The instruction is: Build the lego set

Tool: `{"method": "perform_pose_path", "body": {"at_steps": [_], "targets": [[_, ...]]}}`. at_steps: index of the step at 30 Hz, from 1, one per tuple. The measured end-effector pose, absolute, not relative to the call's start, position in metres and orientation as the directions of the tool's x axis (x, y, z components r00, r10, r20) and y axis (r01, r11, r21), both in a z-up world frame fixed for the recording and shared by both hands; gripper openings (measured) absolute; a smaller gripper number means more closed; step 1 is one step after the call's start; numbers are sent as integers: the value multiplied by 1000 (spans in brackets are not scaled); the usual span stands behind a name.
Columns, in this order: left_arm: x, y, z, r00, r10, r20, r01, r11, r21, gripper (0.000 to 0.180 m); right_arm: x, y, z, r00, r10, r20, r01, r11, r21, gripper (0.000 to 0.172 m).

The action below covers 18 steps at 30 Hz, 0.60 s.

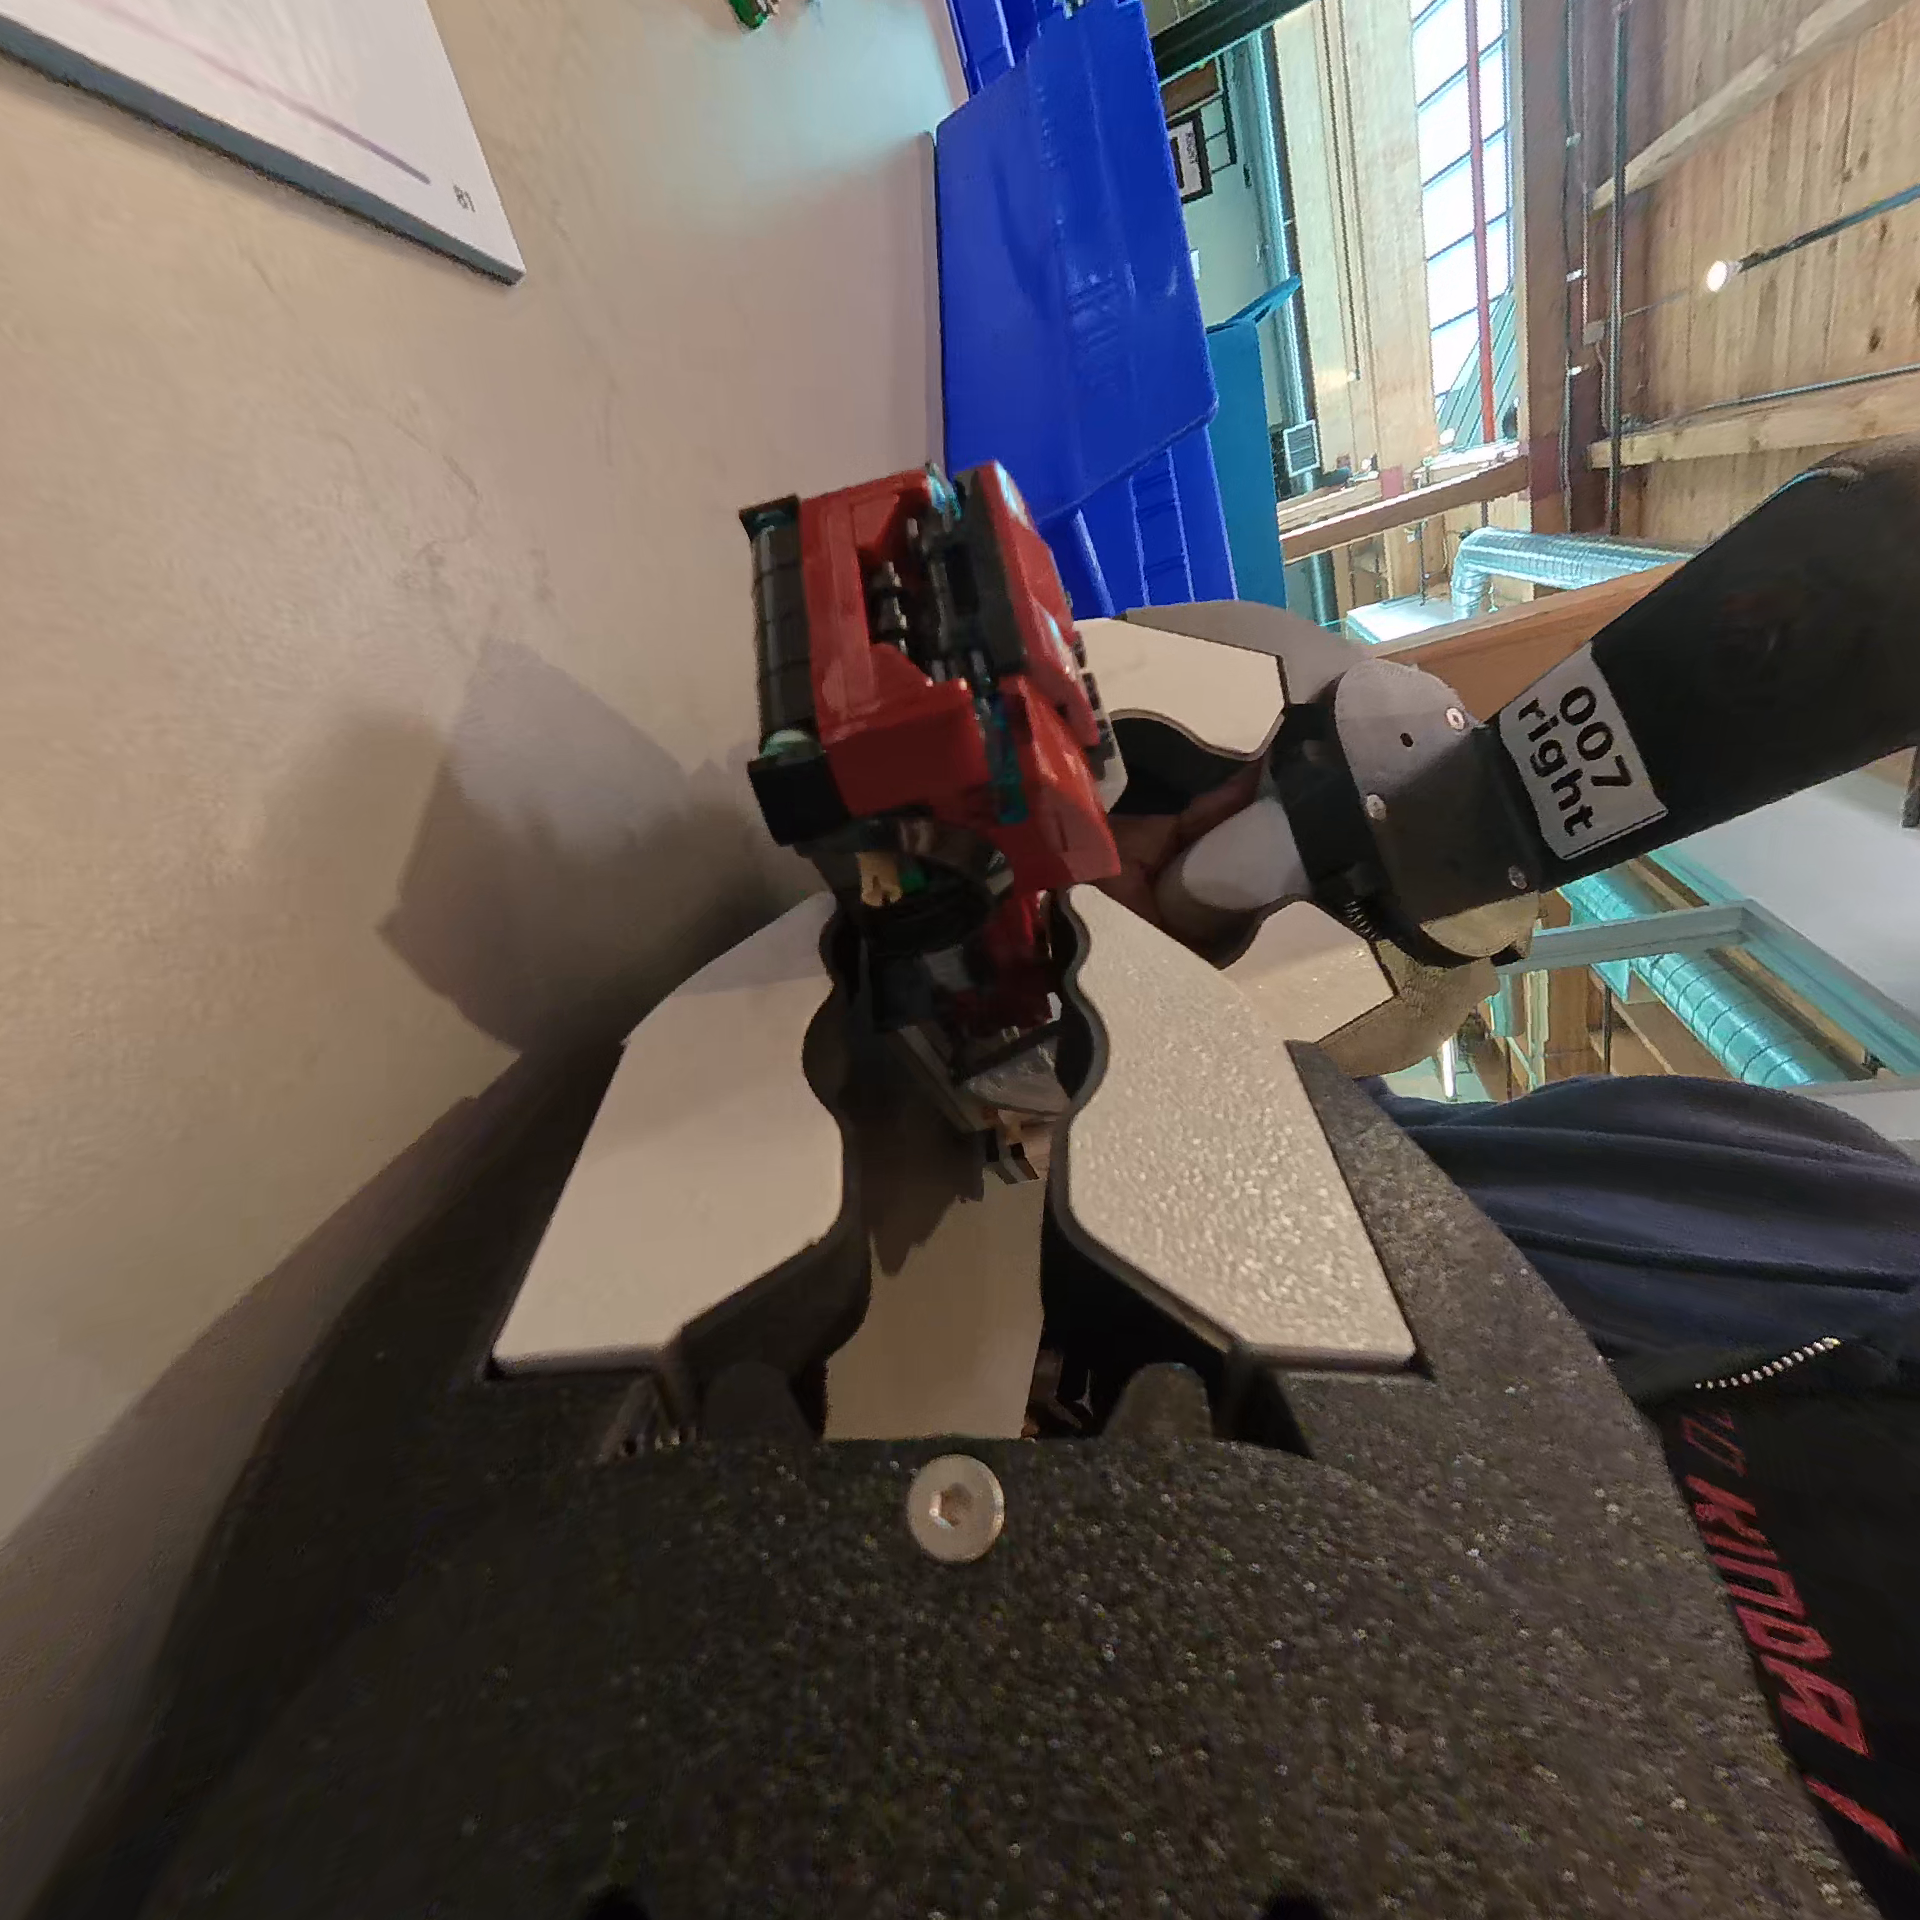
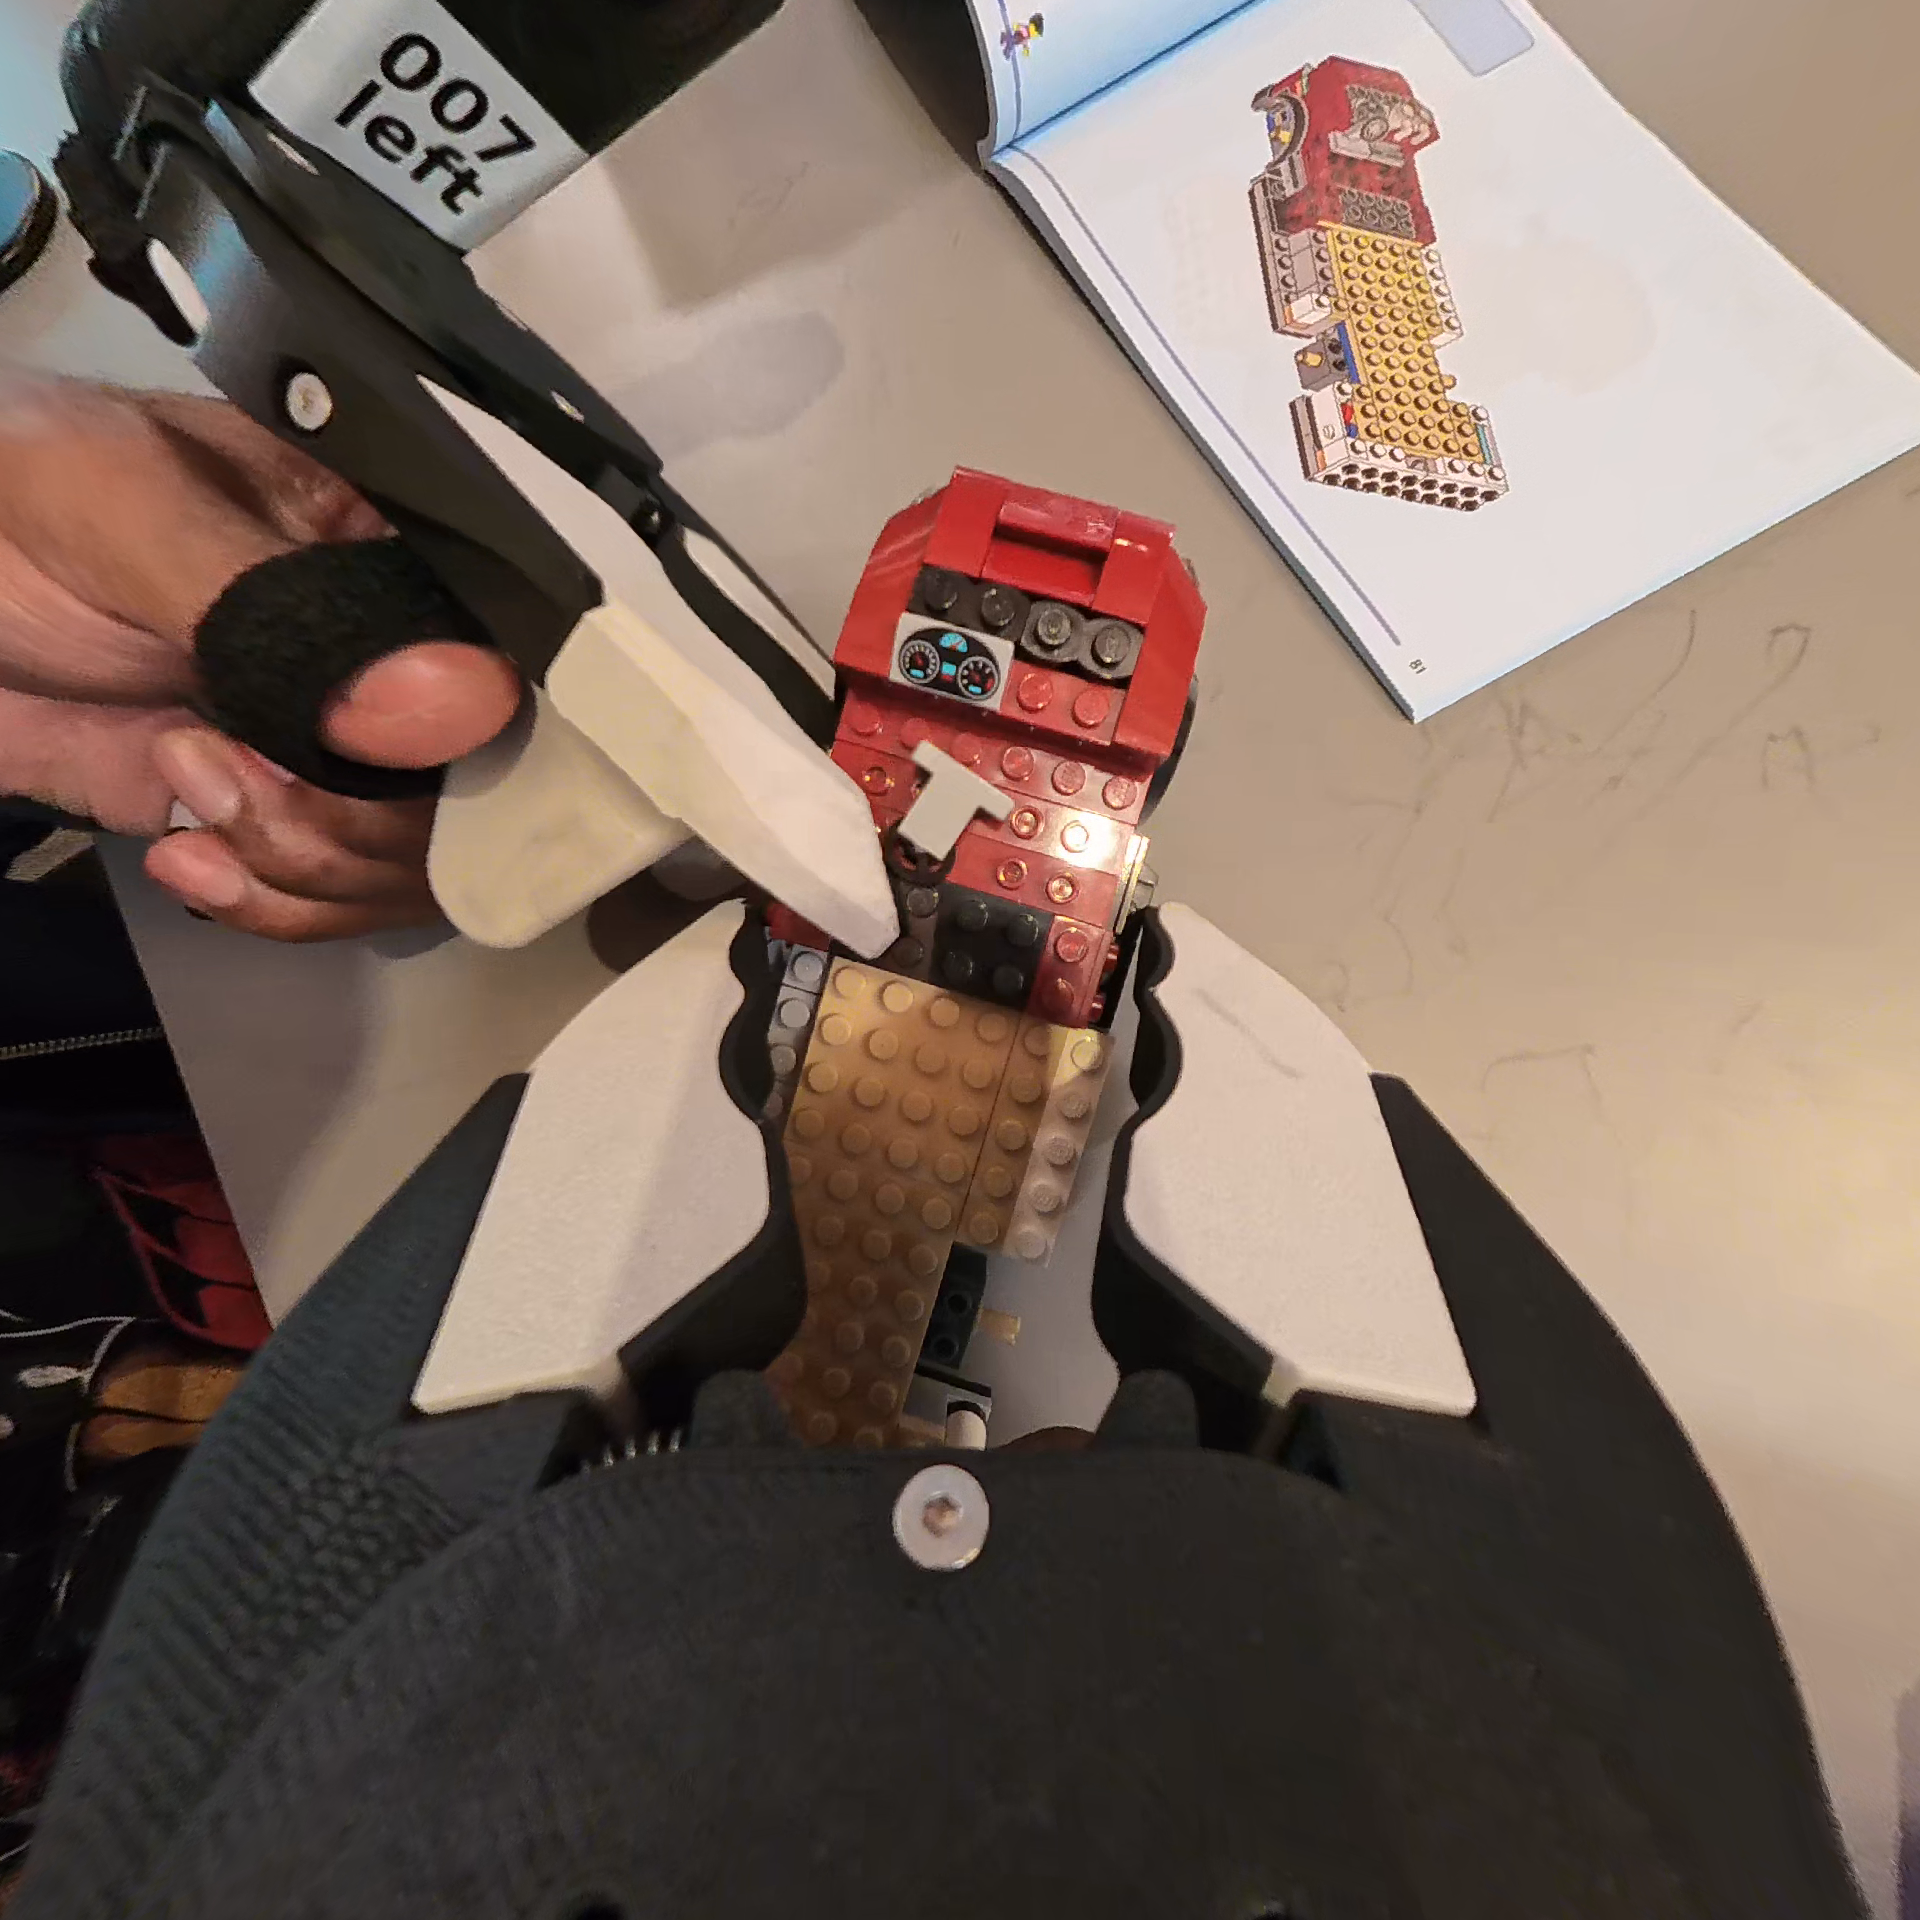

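Both of your grippers are meeting on one red, black and tan toy-brick vehicle, held above the beige tabletop.

Your right gripper is clamping the model's studded tan rear plate, a white finger pressing on each side. Your left gripper is closing around the model's dark underside from the side, its fingers narrowly apart; you cannot tell whether they are pressing on it. An open white instruction booklet is lying on the table beyond the model, and blue plastic bins are standing farther off.
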<state>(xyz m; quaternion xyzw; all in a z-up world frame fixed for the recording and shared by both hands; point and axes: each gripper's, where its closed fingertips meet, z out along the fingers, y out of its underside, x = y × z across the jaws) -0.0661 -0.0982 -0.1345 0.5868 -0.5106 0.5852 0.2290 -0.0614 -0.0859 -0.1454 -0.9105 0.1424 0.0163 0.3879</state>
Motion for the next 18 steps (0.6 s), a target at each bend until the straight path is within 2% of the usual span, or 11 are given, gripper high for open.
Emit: {"method": "perform_pose_path", "body": {"at_steps": [7,12,18], "targets": [[-65,-97,-131,-170,-260,950,-860,-431,-272,32,-61,-91,-132,988,-148,-49,-134,-646,-751,64],[-63,-94,-130,-159,-243,957,-855,-451,-257,32,-65,-96,-109,992,24,127,116,-603,-790,63],[-65,-96,-129,-172,-237,956,-860,-438,-264,32,-81,-94,-111,900,287,327,435,-563,-703,59]]}}
